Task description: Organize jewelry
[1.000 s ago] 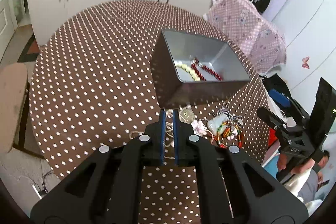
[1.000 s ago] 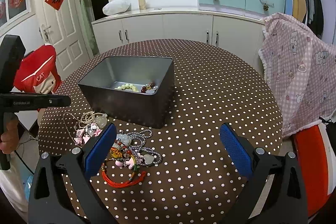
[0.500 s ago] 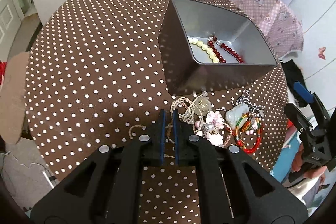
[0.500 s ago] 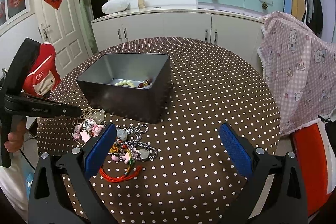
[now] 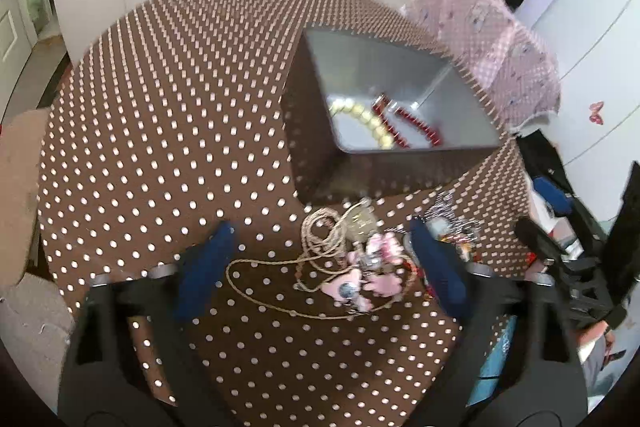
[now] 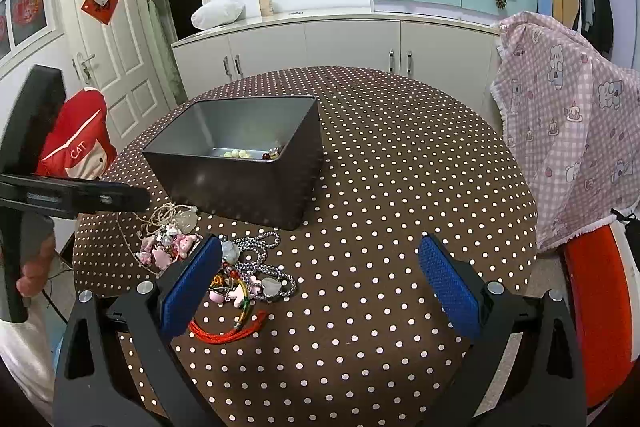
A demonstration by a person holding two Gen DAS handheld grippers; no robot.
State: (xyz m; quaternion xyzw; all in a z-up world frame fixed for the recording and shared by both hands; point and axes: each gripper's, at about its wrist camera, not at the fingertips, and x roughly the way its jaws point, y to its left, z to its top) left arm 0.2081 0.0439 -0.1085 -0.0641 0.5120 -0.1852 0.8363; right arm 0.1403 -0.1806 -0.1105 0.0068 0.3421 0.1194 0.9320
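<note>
- One round table (image 6: 400, 163) in a brown polka-dot cloth fills the middle of both views.
- Upper centre of it: a grey metal box (image 6: 236, 183), with cream beads (image 5: 372, 119) and red beads (image 5: 416, 125) lying on its floor.
- Just below the box, on the cloth, sits the loose jewelry pile (image 6: 224, 263): a beige cord necklace (image 5: 320, 239), pink charms (image 5: 372, 267), a silver bead chain (image 6: 264, 259) and a red cord bracelet (image 6: 228, 333) (tangled together, so the count is unclear).
- Left gripper (image 5: 320, 267), low in its blurred view, has its blue pads spread wide either side of the pile, seemingly holding nothing.
- Right gripper (image 6: 320, 283) is likewise spread wide and empty, its left pad (image 6: 192, 283) overlapping the pile's edge.
</note>
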